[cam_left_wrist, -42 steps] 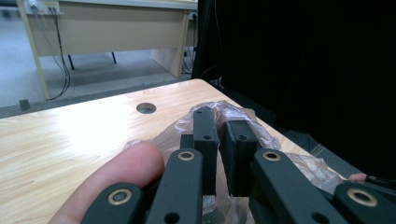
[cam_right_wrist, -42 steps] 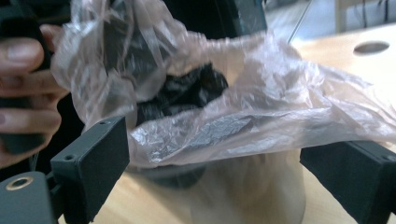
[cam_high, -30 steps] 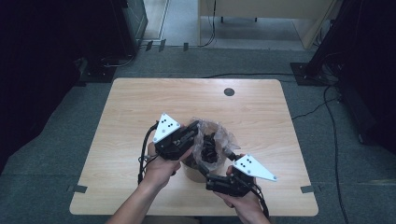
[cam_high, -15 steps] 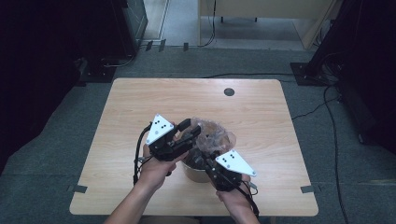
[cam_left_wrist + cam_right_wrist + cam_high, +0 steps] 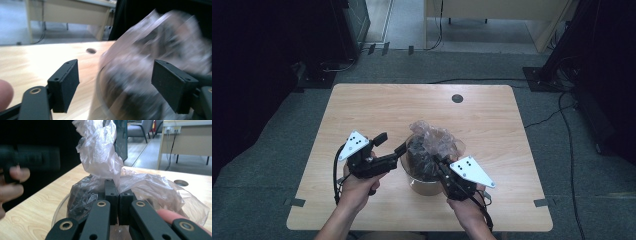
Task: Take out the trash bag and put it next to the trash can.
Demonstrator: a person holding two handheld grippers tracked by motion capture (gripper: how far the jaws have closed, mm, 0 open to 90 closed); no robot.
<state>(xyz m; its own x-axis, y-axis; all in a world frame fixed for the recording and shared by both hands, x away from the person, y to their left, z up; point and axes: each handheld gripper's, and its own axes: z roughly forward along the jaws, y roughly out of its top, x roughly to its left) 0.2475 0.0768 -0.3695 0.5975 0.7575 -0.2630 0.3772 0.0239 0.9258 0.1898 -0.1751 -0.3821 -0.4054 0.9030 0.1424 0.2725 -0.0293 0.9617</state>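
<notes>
A clear glass bowl (image 5: 412, 181) stands near the table's front middle. In it lies a crumpled clear plastic bag (image 5: 432, 141) with dark contents. My right gripper (image 5: 436, 160) reaches in from the front right and is shut on the bag's film, which bunches up above its closed jaws in the right gripper view (image 5: 117, 191). My left gripper (image 5: 392, 144) sits just left of the bowl. Its jaws have just been opening and now stand open, pressing on nothing. In the left gripper view (image 5: 117, 82) the bowl (image 5: 105, 105) and bag (image 5: 160, 45) show blurred ahead.
The wooden table (image 5: 362, 110) has a round cable hole (image 5: 457, 98) at the back middle. Cables trail over the grey carpet to the right (image 5: 562, 115). A desk (image 5: 492, 10) stands beyond the table.
My left gripper has let go of the bag, opened and drawn back to the left. My right gripper has moved up to the bowl and closed on the bag.
</notes>
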